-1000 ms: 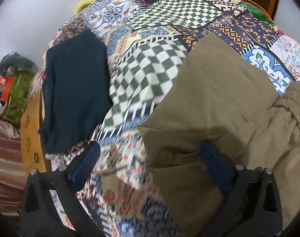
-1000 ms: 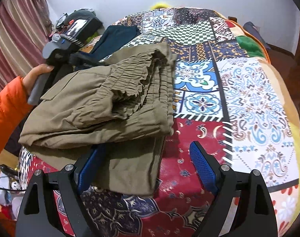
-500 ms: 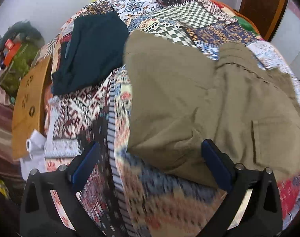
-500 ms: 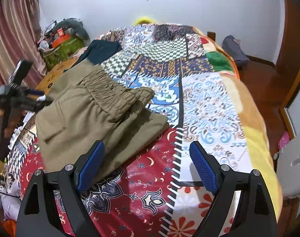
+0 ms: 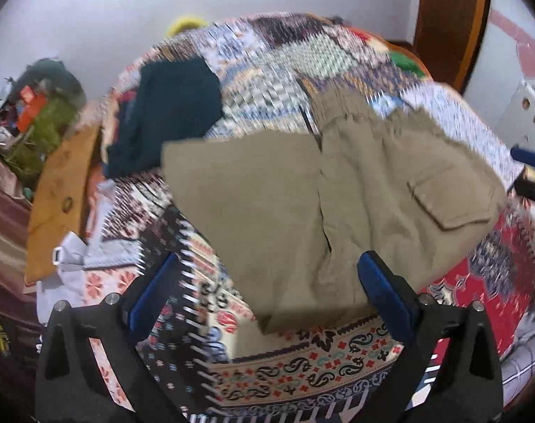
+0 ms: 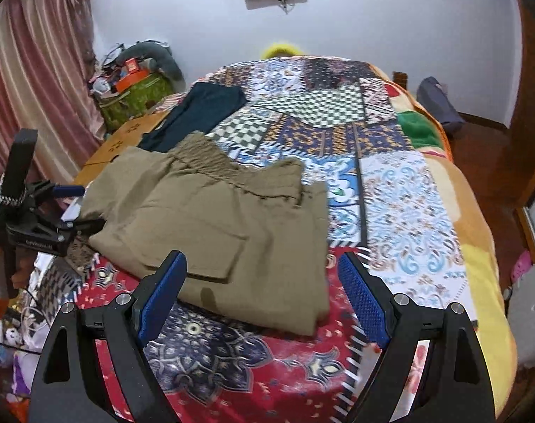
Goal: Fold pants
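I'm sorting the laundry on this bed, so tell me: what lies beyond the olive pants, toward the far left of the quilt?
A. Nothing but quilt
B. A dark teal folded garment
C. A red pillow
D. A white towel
B: a dark teal garment lies on the patchwork quilt just past the waistband end of the olive pants; the left wrist view shows it too.

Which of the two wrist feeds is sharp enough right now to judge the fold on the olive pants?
Right wrist view: mostly sharp, the olive pants and patchwork bedspread crisp, edges bent by the fisheye. Left wrist view: motion-blurred, the bedspread pattern smeared, the pants' edges and dark folded garment soft; use the right.
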Demonstrator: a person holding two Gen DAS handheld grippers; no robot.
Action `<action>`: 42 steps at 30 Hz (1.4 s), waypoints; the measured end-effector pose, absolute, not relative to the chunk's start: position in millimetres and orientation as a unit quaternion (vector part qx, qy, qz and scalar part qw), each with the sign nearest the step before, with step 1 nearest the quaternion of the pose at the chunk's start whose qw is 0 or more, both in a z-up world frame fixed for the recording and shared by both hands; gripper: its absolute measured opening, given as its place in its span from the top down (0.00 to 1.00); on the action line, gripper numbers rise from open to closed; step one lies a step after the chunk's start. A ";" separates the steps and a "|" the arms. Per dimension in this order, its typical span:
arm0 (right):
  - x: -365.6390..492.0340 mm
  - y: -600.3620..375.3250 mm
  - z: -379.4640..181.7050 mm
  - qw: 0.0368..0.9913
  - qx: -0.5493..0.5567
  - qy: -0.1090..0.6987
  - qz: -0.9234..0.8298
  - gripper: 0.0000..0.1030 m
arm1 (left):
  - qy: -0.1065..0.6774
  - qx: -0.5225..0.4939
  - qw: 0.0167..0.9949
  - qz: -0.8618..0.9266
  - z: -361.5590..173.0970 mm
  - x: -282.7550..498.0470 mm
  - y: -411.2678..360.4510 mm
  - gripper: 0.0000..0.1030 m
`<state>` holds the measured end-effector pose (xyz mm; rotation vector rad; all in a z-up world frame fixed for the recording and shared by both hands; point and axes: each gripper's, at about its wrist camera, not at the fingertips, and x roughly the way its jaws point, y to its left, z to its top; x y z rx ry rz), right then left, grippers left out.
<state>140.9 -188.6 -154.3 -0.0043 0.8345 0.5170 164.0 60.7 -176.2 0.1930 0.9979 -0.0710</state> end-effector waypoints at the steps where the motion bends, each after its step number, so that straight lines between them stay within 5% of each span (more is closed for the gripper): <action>1: 144.0 -185.0 -153.1 0.881 -0.003 0.399 0.256 0.17 | 0.466 0.088 0.880 -0.032 -167.2 163.9 62.9 0.00; 6: 159.5 -171.7 -148.8 0.872 0.005 0.397 0.285 0.19 | 0.414 0.068 0.907 -0.043 -131.4 176.0 62.9 0.00; 15: 209.3 -144.9 -161.0 0.852 0.018 0.417 0.315 0.43 | 0.448 0.017 0.890 -0.087 -152.4 229.7 42.9 0.03; 22: 222.8 -149.9 -205.3 0.821 0.018 0.473 0.318 0.44 | 0.526 -0.020 0.845 -0.099 -218.1 239.5 67.6 0.04; 42: 179.3 -222.3 -216.2 0.833 0.056 0.488 0.256 0.43 | 0.507 -0.058 0.858 -0.059 -216.4 169.3 134.0 0.04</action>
